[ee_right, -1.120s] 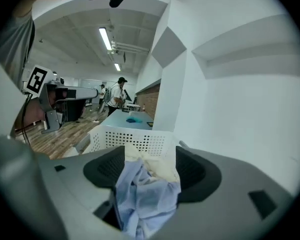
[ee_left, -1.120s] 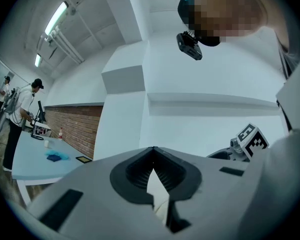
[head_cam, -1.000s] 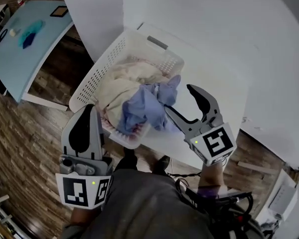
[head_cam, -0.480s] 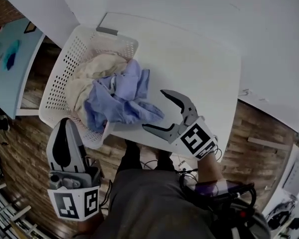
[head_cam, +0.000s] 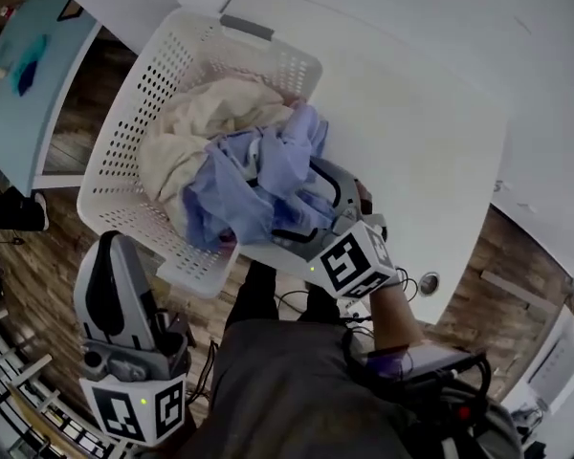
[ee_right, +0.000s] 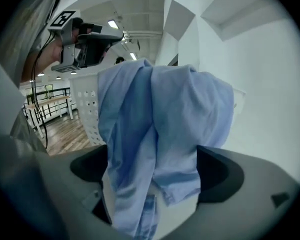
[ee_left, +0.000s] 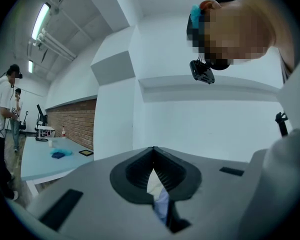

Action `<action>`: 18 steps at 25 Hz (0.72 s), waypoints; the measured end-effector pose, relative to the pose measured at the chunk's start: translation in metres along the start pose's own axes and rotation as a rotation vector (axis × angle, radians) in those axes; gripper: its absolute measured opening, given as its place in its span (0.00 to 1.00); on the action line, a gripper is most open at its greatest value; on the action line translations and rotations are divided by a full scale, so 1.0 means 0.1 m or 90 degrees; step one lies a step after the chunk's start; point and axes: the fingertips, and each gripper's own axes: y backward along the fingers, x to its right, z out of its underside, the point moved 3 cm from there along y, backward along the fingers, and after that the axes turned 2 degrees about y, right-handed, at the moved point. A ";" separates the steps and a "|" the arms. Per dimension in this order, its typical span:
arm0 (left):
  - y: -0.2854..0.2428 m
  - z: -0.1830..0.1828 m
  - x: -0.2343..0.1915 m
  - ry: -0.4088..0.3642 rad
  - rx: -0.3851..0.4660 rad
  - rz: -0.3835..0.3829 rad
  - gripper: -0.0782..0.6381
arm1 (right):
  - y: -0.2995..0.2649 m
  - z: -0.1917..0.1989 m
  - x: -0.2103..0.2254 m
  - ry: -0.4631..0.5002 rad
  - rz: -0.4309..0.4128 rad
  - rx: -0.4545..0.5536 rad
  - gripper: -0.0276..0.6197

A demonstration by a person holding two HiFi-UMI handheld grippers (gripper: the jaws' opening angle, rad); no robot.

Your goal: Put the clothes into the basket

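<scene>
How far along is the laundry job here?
Done: cream garment lies inside the basket. In hand: blue shirt drapes over the rim; the right tool's jaws have just been opening, its hanging end loose between them. The left tool is shut. Left: probably tuck that end in.

One basket (head_cam: pixel 124 113), on the white table's (head_cam: pixel 411 132) left edge. Two garments: one cream garment (head_cam: pixel 206 122), one blue garment (head_cam: pixel 258 185). Two tables, the other a light blue table (head_cam: pixel 29 113) carrying one blue cloth (head_cam: pixel 24 70) and one dark flat item (head_cam: pixel 72 10). Two bystanders (ee_left: pixel 1 114).
</scene>
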 end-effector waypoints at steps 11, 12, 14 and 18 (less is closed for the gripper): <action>-0.05 0.03 -0.27 0.026 0.010 0.003 0.12 | 0.29 -0.25 0.44 -0.049 0.121 0.012 0.11; -0.05 0.02 -0.27 0.031 0.014 0.008 0.12 | 0.38 -0.29 0.47 -0.058 0.129 0.012 0.11; -0.04 -0.03 -0.28 0.040 0.025 0.017 0.12 | 0.56 -0.45 0.53 -0.065 0.149 0.028 0.11; 0.02 -0.17 -0.36 0.054 0.049 0.031 0.12 | 0.82 -0.88 0.55 -0.055 0.186 0.069 0.11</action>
